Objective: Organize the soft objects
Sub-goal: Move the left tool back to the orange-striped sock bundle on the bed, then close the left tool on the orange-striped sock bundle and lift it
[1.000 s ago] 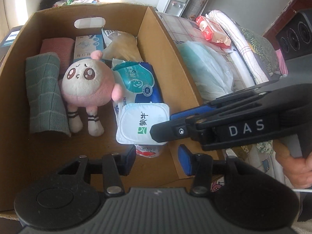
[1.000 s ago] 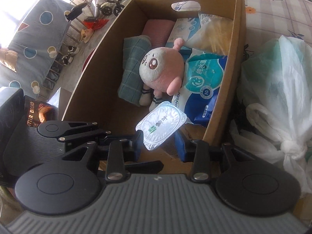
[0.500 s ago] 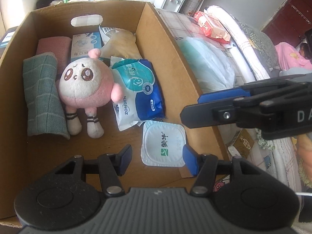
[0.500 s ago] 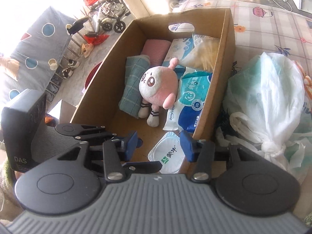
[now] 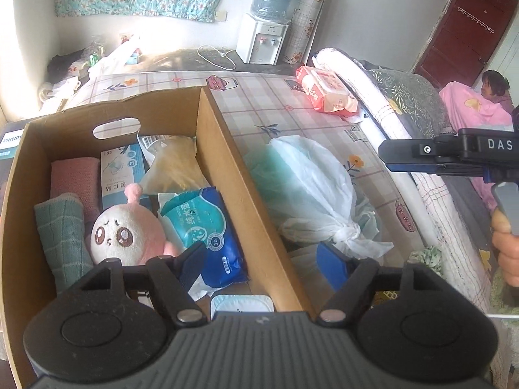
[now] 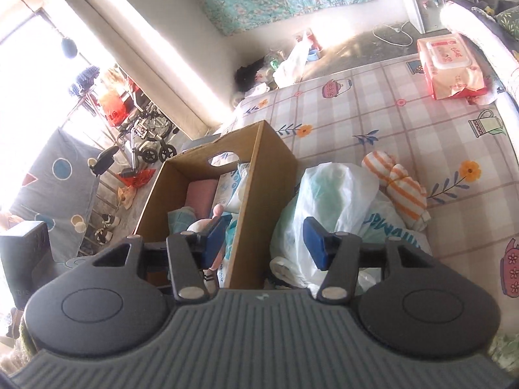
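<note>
Several soft items, among them the plush toy (image 5: pixel 125 240) and wipes pack (image 5: pixel 207 227), already lie in the cardboard box (image 5: pixel 227 149) at frame left, while both the left gripper (image 5: pixel 262 265) and right gripper (image 6: pixel 264 238) gape empty and the tied plastic bag (image 5: pixel 308 188) and striped cloth (image 6: pixel 394 184) remain outside, right of centre.

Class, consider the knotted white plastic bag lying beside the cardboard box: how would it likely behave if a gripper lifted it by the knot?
The knotted white plastic bag would probably sag, since its film looks thin and crumpled. It seems light, apparently stuffed with soft contents. The film may slip between pads.

"DAS": right gripper (image 5: pixel 386 154) | "PHILIPS": dark box (image 5: pixel 9 142) | "30": blue wipes pack (image 5: pixel 211 227)
</note>
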Tool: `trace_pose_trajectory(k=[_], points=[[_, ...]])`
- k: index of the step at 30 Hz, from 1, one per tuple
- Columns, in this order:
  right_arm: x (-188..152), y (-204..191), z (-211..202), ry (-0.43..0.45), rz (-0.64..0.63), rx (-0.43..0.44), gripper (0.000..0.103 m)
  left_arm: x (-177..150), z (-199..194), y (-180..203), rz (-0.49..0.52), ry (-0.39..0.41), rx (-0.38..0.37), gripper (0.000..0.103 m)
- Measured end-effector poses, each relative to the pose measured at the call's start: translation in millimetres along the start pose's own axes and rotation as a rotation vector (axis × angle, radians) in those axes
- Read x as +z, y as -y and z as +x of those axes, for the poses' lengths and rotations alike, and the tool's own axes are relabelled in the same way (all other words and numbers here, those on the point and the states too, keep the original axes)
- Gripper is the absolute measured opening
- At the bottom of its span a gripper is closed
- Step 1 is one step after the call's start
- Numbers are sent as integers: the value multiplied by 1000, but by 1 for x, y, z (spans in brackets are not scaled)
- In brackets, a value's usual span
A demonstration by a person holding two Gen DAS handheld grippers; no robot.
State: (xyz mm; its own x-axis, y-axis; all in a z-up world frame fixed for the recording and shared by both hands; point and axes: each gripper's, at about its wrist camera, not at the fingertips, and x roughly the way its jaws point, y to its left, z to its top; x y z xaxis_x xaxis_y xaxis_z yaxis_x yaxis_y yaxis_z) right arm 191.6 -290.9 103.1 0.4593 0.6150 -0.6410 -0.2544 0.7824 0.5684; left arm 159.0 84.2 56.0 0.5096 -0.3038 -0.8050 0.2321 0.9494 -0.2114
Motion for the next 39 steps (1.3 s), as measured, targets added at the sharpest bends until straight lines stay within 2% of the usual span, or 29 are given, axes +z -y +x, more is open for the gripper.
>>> trace_pose_trajectory(k=[5, 8, 14, 18, 24, 29, 34, 39], points=[[4, 56, -11, 51, 108, -53, 54, 29, 21, 35, 66, -5, -18, 76], [-1, 87, -9, 52, 160, -89, 55, 41, 38, 56, 112, -16, -27, 76], [-1, 124, 14, 32, 162, -154, 55, 62, 75, 85, 156, -35, -39, 74], [14, 139, 54, -26, 99, -201, 55, 74, 97, 92, 132, -68, -41, 72], [35, 148, 124, -132, -1, -219, 54, 81, 117, 90, 119, -112, -31, 71], [39, 155, 168, -183, -32, -215, 50, 86, 129, 83, 104, -140, -3, 71], [41, 170, 164, -161, 39, -182, 41, 92, 136, 88, 112, -142, -3, 71], [30, 204, 136, -126, 178, -198, 40, 96, 143, 106, 157, -141, -37, 71]])
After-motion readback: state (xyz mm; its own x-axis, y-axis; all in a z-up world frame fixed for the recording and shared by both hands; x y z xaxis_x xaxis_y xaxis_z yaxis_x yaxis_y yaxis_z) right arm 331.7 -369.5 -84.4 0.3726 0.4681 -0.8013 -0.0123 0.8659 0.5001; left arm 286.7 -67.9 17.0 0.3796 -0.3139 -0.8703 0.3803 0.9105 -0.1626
